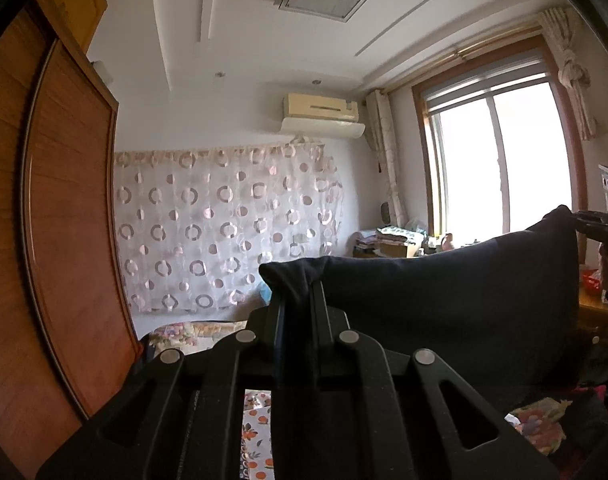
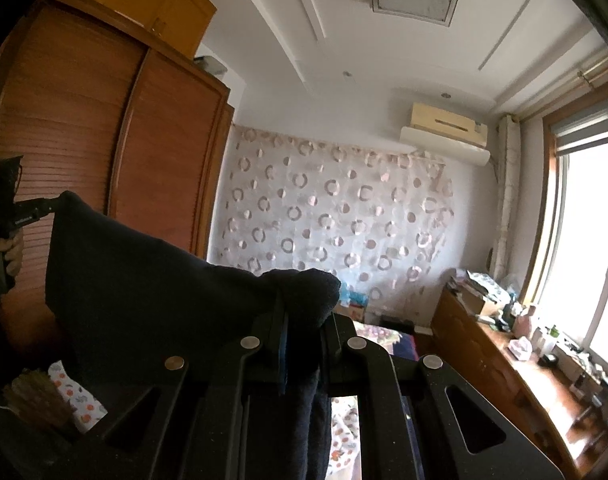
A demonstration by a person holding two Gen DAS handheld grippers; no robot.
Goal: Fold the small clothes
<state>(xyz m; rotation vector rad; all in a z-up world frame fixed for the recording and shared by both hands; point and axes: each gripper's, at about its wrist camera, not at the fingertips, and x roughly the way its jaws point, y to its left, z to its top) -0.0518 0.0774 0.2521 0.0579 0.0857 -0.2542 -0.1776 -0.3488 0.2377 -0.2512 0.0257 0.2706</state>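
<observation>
- Garment (image 1: 444,300): dark navy cloth, matt, soft, fine-knit look.
- Left gripper (image 1: 298,300): black matt plastic, faintly grainy, with round dull-metal pins (image 1: 246,336).
- Right gripper (image 2: 304,320): the same black matt plastic; a blue strip, maybe rubber, lines one finger (image 2: 283,344).
- Wardrobe (image 2: 104,140): reddish wood, ribbed doors, satin sheen.
- Curtain (image 1: 224,216): thin, sheer cloth with shiny ring patches.
- Desk (image 2: 516,368): brown wood, semi-gloss.
- Bedding (image 1: 256,428): printed cloth, matt.
</observation>
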